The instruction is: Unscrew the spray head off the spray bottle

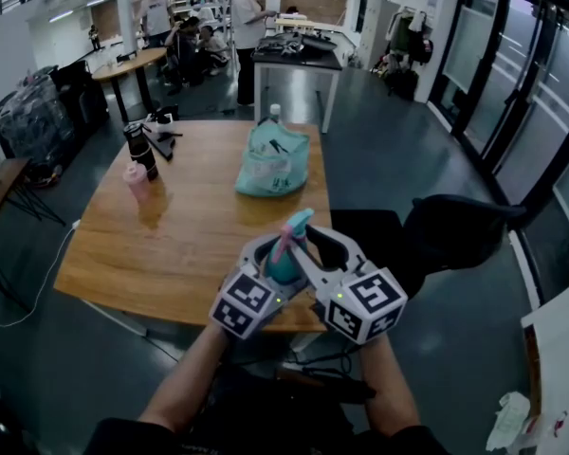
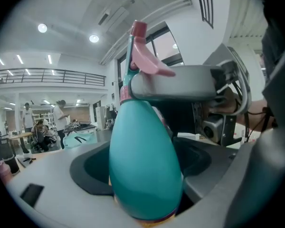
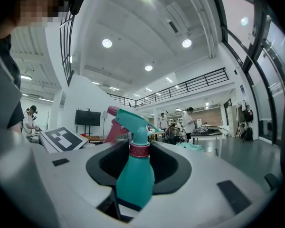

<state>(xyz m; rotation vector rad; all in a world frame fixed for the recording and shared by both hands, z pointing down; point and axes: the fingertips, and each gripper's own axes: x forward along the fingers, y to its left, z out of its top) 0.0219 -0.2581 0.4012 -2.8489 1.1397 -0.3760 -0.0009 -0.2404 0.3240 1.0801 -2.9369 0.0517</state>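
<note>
Forearms (image 1: 185, 387) of the person (both bare) carry the two grippers, which meet above the near edge of the wooden table (image 1: 171, 245). Left gripper (image 1: 266, 256): jaws closed on the teal body of the spray bottle (image 1: 286, 262), which is held between the two tools. Right gripper (image 1: 315, 249): jaws wide, standing around the red collar (image 3: 139, 149) with a gap on either side. Spray head (image 3: 132, 120), teal with a pink trigger, sits on the bottle. Farther along the table: a teal bag (image 1: 273, 164) and a pink bottle (image 1: 137, 183).
</note>
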